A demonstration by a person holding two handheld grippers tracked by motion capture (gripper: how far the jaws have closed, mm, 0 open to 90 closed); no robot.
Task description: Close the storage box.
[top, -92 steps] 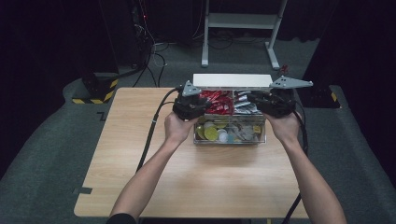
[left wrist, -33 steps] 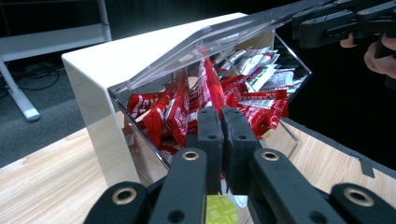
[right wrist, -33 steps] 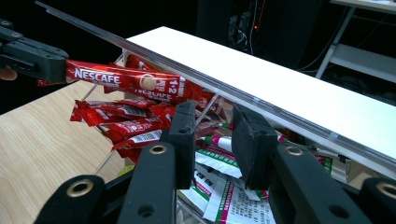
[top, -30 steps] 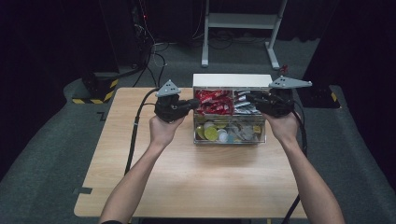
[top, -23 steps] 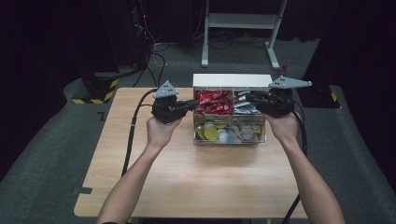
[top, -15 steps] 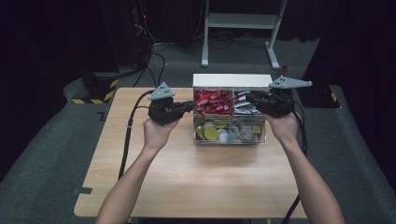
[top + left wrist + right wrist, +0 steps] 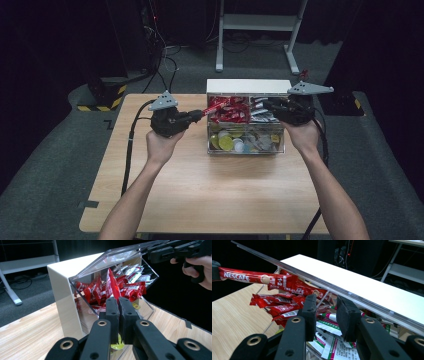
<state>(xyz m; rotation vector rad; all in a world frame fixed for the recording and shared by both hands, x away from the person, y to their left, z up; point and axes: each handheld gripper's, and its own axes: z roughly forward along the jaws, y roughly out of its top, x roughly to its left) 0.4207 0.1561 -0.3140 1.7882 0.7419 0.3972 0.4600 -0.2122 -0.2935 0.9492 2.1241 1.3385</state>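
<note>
Your left hand-held gripper (image 7: 118, 305) pinches a red Nescafé sachet (image 7: 111, 285); your right hand-held gripper (image 7: 327, 305) gapes empty under the clear lid (image 7: 317, 277)

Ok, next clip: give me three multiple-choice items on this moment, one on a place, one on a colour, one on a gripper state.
1. Where do the red sachets lie in the clear box?
A. upper left compartment
B. lower right compartment
C. on the table

2. What colour is the sachet in the left gripper?
A. green
B. red
C. yellow

3. How is the right gripper?
A. shut on a sachet
B. open
C. shut on the lid

Answers: 1 A, the high view shows them top left. 2 B, red Nescafe wrapper. 3 B, a gap shows between its jaws.
</note>
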